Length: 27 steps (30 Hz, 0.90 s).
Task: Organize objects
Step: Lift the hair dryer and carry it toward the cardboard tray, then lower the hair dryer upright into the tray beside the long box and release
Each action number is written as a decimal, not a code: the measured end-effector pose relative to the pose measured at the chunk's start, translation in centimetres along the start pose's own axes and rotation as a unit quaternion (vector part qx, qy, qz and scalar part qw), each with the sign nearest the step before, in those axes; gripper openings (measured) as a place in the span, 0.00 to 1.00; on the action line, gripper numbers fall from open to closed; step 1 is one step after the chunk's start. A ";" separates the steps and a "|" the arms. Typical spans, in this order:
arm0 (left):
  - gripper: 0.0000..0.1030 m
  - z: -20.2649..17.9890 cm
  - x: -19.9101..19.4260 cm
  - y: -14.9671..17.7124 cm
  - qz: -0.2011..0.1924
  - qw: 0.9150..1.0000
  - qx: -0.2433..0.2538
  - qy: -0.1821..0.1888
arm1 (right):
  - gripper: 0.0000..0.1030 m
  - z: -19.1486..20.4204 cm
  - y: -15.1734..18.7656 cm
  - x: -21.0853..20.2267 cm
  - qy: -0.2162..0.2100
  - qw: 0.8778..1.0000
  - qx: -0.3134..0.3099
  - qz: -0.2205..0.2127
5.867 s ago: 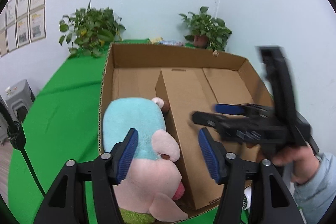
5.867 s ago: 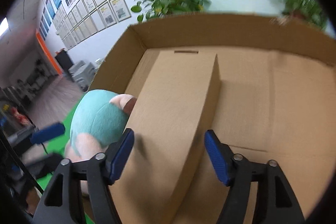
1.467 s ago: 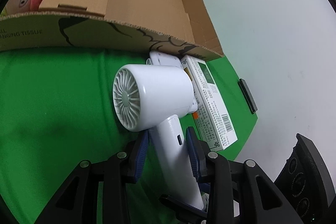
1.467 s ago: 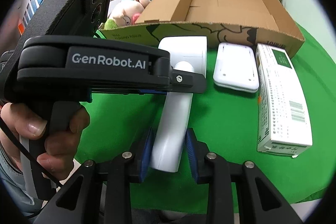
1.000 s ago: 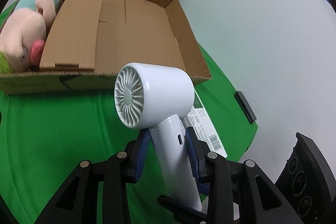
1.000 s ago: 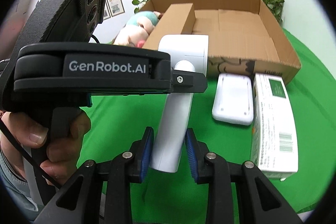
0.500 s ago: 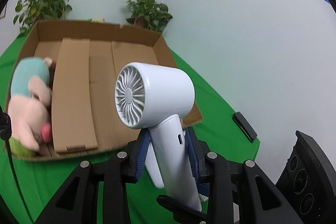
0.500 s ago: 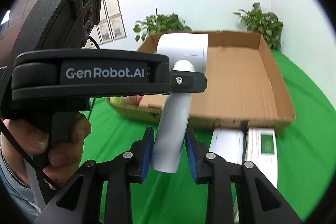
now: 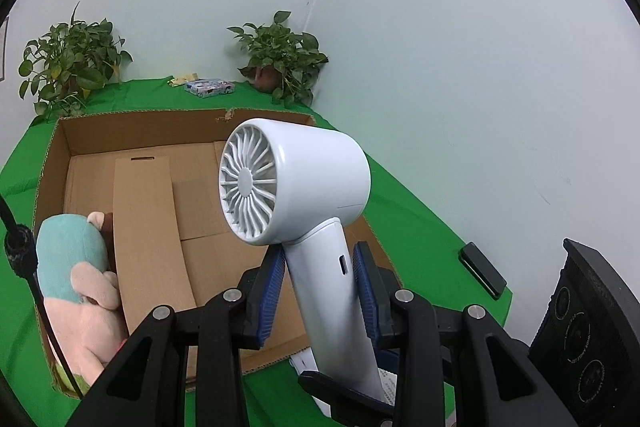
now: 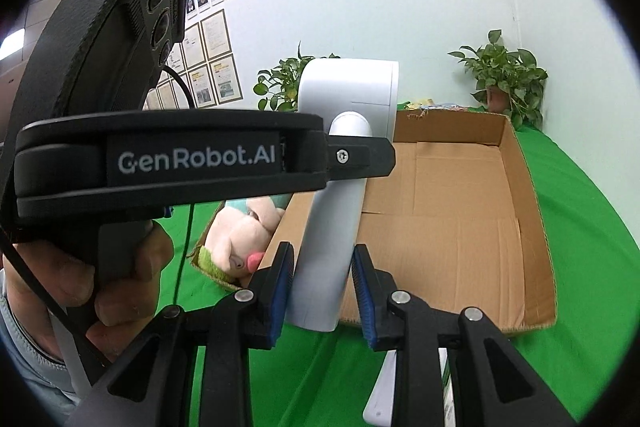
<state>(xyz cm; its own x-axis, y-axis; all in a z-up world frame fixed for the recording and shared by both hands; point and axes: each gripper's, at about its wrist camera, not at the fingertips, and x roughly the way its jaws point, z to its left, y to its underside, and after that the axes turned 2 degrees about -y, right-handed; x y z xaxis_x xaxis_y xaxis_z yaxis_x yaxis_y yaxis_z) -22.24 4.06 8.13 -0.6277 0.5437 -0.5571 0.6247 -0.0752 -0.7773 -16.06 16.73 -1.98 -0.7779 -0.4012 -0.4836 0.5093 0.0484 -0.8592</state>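
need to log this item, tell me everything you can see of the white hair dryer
The white hair dryer looks like smooth glossy plastic: a short round barrel with a pale grey finned rear grille and a straight handle bearing one small slot. It is held upright in the air above the cardboard box, handle down. The left gripper and right gripper both clamp its handle.

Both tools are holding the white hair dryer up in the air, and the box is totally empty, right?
Not quite. Both tools do hold the white hair dryer, but the cardboard box isn't empty: the left wrist view shows a plush toy in its left compartment.
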 end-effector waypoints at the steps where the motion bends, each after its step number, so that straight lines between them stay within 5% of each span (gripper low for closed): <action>1: 0.31 0.2 0.2 -0.1 0.001 1.000 0.000 -0.002 | 0.28 0.0 -0.1 0.2 -0.002 1.000 0.000 0.002; 27: 0.29 10.4 15.4 2.0 0.099 0.994 -0.048 -0.025 | 0.26 -4.0 3.0 10.2 -0.024 0.991 0.077 0.108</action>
<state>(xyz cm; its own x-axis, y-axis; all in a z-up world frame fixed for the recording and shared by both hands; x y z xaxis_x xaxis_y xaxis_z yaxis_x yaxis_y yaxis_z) -35.44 3.63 -5.06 -0.5085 0.4846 -0.7118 0.7784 -0.0948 -0.6206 -23.98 16.43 -10.14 -0.6281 -0.4407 -0.6413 0.7147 -0.0008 -0.6994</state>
